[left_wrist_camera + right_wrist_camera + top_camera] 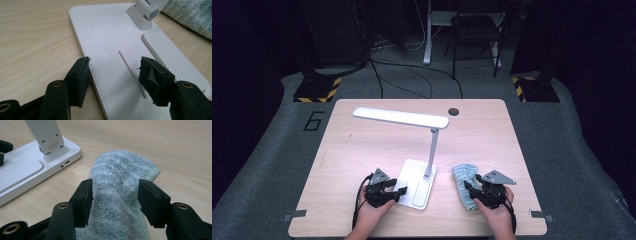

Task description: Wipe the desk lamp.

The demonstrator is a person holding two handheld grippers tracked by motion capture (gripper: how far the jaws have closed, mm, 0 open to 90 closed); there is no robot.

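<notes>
On the wooden table (362,150), the left gripper (113,75) sat over the near edge of the white desk lamp's base (110,37), its jaws spread, one outside the base's rim and one above its flat top, pinching nothing. Right of the base lay a pale blue-green fluffy cloth (117,182). The right gripper (115,195) straddled it, jaws spread at either side of the bunched pile, not visibly squeezing it.

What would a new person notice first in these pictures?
First, the white desk lamp, standing mid-table with its long head stretched to the left. Next, the left gripper, its jaws open over the near left corner of the lamp base, and the right gripper, jaws astride a fluffy blue-green cloth.
</notes>
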